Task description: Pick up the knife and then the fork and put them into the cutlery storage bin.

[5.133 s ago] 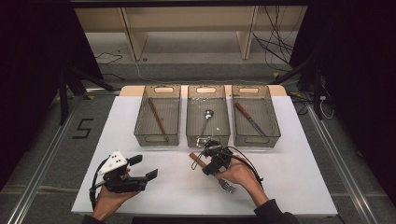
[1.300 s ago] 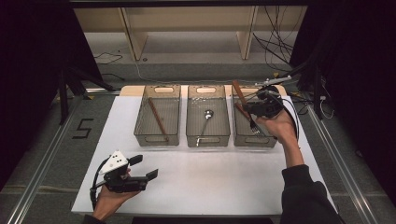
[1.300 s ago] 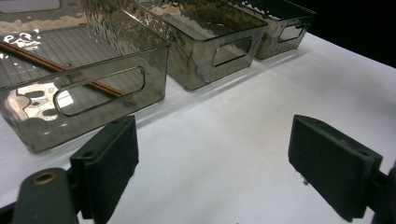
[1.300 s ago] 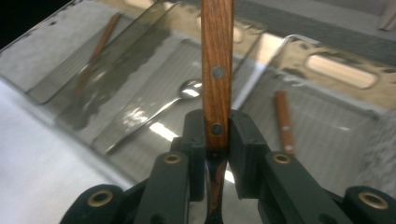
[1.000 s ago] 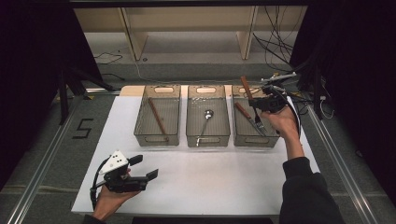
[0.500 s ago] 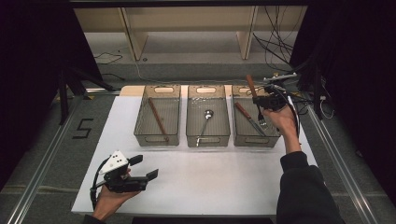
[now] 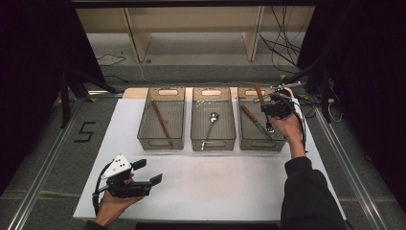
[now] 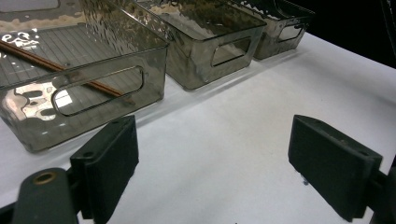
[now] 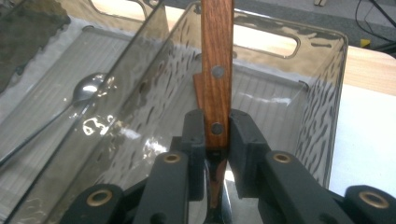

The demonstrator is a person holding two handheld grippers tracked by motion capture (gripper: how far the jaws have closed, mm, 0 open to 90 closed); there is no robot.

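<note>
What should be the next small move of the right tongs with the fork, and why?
Probably lower a little more, then open. The right tongs are shut on the wooden handle of the fork, which hangs over the right bin, above the knife lying inside. The fork is not yet resting on the floor of the bin, so letting go now would likely drop it.

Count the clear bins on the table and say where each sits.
3, in one row across the far half of the table: left bin holding a brown stick, middle bin holding a spoon, right bin holding a wooden-handled utensil.
</note>
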